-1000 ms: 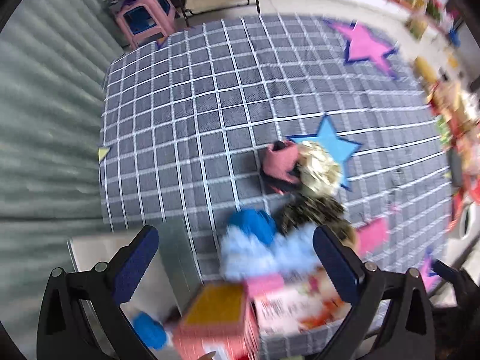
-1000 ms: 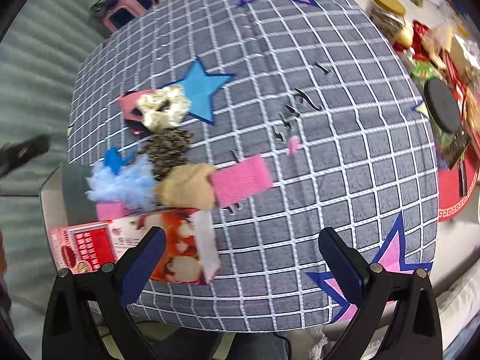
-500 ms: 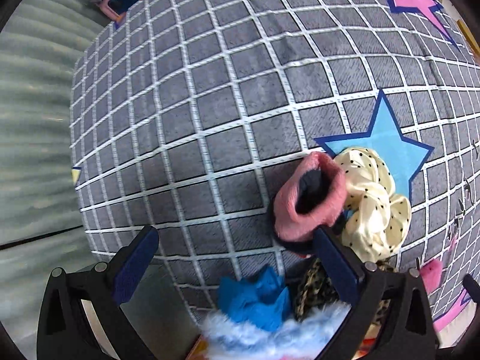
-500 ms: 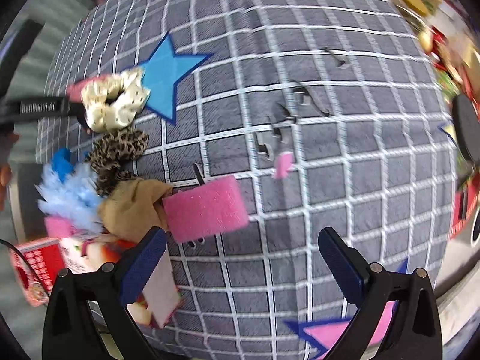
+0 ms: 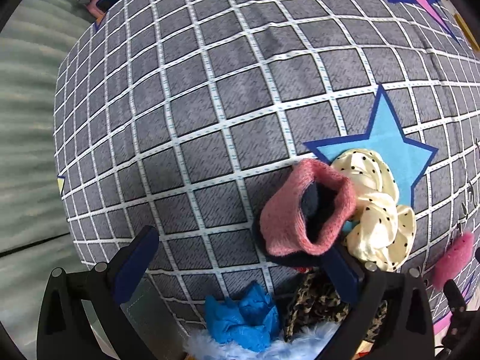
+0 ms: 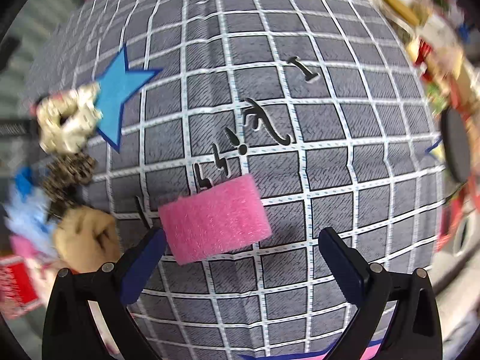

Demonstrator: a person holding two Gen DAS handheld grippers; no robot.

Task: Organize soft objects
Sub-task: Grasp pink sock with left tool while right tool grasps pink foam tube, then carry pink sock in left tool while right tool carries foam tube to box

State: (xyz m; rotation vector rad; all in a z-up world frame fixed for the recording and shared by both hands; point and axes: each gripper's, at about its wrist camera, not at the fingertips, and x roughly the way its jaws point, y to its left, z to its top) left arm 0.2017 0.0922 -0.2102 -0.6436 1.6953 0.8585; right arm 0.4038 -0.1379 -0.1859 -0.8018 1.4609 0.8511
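**Both grippers spread wide over the pile of soft things**

Left wrist view: the left gripper [image 5: 240,265] is released, its blue pads wide apart and holding nothing. Its right-hand finger [image 5: 342,273] sits at the near edge of a pink sock [image 5: 288,219], which is rolled with its dark blue inside showing; whether pad and sock touch cannot be told. The sock rests on the grey checked cloth [image 5: 192,114] and leans against a cream scrunchie with black dots [image 5: 378,210], which lies partly on the light blue star [image 5: 387,138] printed on the cloth. Nearer the camera, between the fingers, lie a crumpled blue cloth [image 5: 243,315], a leopard-print scrunchie [image 5: 318,306] and some pale blue fluff [image 5: 270,349] at the bottom edge.

Right wrist view: this picture is blurred at the edges. The right gripper [image 6: 237,261] is also released and empty. A pink sponge [image 6: 214,219] lies on the checked cloth just ahead of the fingers, nearer the left finger [image 6: 144,264]. To its left sits a tan cloth bundle [image 6: 87,237], and beyond that the leopard scrunchie and the cream scrunchie beside the blue star.
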